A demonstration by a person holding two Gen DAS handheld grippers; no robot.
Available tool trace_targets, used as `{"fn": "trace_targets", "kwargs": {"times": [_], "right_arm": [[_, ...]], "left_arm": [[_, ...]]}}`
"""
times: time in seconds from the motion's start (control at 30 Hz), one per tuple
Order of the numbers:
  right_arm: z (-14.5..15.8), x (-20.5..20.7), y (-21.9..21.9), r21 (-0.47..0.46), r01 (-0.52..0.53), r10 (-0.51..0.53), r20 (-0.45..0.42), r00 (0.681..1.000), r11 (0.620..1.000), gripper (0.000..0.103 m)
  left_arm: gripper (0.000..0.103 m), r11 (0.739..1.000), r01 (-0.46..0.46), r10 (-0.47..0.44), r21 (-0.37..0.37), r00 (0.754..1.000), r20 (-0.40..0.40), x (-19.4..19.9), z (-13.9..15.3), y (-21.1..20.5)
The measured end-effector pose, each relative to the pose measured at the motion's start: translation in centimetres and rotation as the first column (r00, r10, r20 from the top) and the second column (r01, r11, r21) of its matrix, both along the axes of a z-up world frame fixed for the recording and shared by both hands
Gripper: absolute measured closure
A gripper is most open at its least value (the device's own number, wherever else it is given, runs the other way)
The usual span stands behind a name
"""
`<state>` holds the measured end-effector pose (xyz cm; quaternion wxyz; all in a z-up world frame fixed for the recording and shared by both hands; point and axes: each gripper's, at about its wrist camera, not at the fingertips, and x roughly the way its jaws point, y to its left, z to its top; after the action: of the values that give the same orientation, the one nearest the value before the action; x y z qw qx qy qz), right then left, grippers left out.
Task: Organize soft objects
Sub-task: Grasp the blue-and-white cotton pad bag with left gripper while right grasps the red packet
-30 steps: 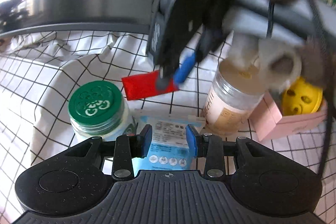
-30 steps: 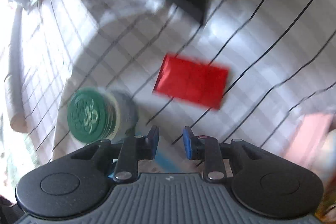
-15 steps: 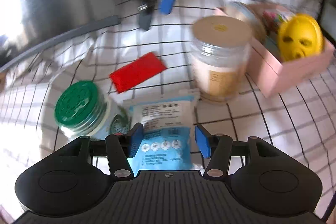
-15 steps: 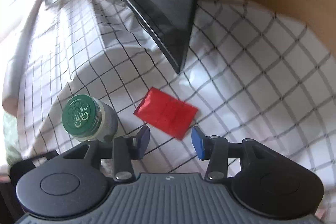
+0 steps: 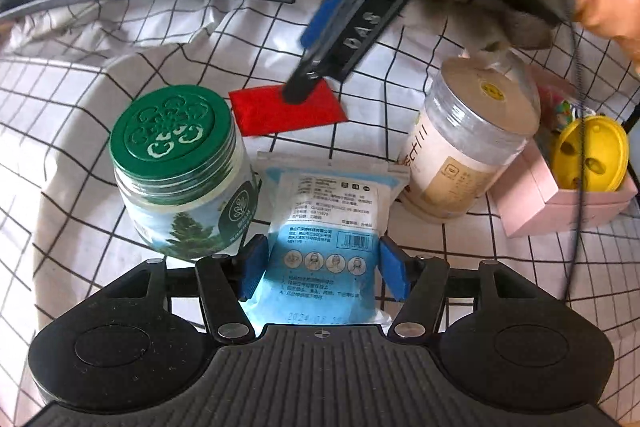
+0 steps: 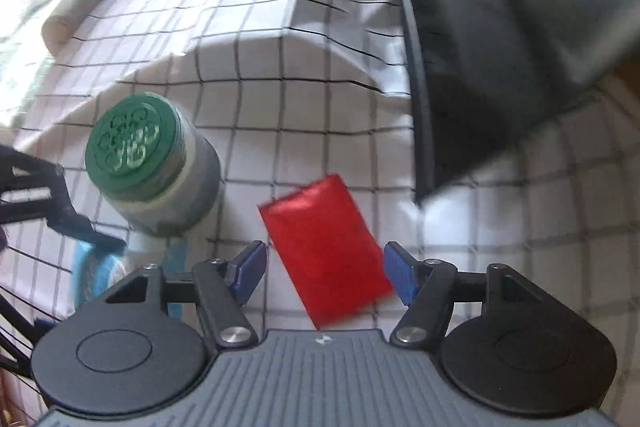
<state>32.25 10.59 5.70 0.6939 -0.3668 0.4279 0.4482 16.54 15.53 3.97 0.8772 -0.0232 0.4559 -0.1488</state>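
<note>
The left gripper (image 5: 323, 269) is opening, its blue pads wide and clear of the one blue-and-white packet (image 5: 326, 227) lying between them. The right gripper (image 6: 325, 273) is opening too, straddling the one red pouch (image 6: 325, 251), seemingly without touching it, though that view is blurred. Two jars flank the packet: a green-lidded jar (image 5: 180, 167) at ten o'clock, a beige-lidded jar (image 5: 468, 143) at two. All rest on one checked cloth (image 5: 72, 107).
</note>
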Motion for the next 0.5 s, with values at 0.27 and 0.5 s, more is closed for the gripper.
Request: {"fn": "trace_targets", "kwargs": {"times": [0.27,0.5], "right_arm": [[-2.5,1.4,0.6,-0.041,-0.084,0.082,-0.047,0.996,0.996,0.038],[-4.2,1.8,-0.3,-0.041,-0.082,0.079,-0.075,0.994,0.996,0.017]], "left_arm": [[0.039,1.000,0.015,-0.014,0.013,0.998,-0.062,0.4,-1.2,-0.7],[0.039,1.000,-0.011,0.011,0.001,0.998,-0.062,0.4,-1.2,-0.6]]}}
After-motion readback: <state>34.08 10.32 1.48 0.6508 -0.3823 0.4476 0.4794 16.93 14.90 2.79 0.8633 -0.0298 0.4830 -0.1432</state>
